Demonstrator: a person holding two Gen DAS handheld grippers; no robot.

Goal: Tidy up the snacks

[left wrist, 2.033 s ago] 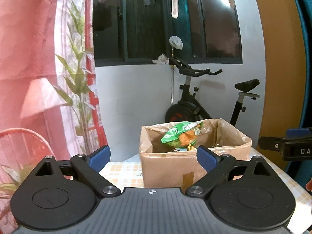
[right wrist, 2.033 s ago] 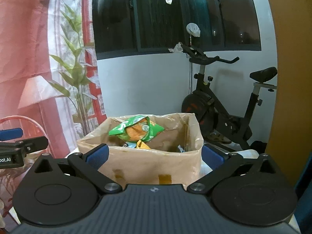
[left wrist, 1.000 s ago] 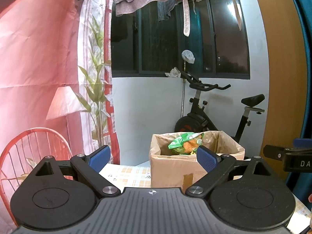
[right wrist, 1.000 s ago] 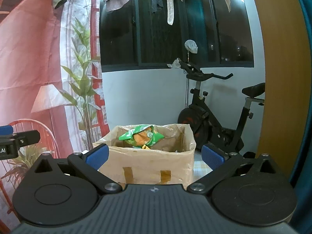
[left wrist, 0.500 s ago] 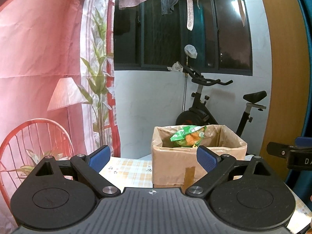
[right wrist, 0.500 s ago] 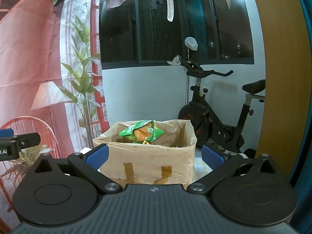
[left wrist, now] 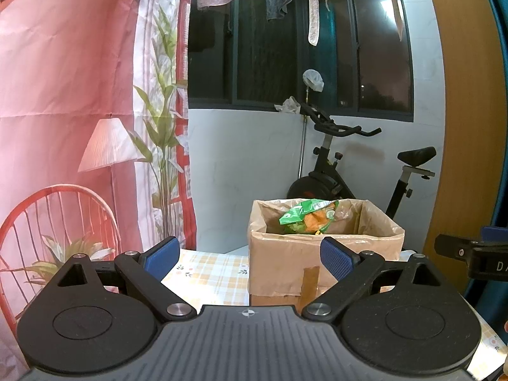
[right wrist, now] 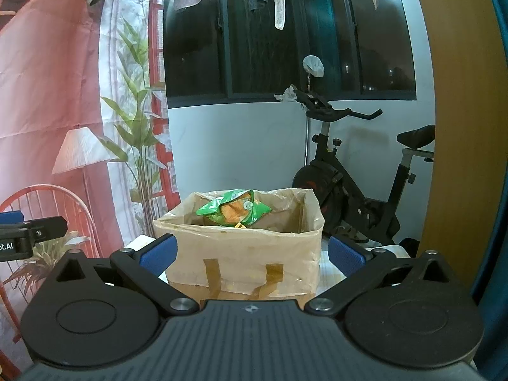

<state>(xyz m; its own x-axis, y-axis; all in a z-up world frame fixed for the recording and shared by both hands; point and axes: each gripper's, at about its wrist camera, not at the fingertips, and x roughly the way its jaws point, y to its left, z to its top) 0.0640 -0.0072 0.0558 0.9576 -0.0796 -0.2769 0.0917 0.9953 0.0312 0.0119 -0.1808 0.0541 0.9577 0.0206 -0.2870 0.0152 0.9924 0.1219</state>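
Observation:
A brown cardboard box [left wrist: 324, 263] lined with clear plastic stands on a checked tablecloth [left wrist: 216, 273]. A green and orange snack bag [left wrist: 306, 216] sticks up out of it, with other packets mostly hidden below. My left gripper [left wrist: 249, 258] is open and empty, held back from the box's left front. In the right wrist view the same box [right wrist: 244, 257] and snack bag [right wrist: 233, 211] sit straight ahead. My right gripper [right wrist: 252, 254] is open and empty in front of it. Each gripper shows at the edge of the other's view.
An exercise bike [left wrist: 343, 171] stands behind the table against a white wall. A pink backdrop [left wrist: 63, 95] printed with a lamp, chair and plant hangs at the left. A wooden panel [left wrist: 463, 127] rises at the right. Clothes hang above the dark window [right wrist: 285, 41].
Both grippers have drawn back and risen, so the box looks smaller and farther. Both stay open and empty. The box and snack bag have not moved.

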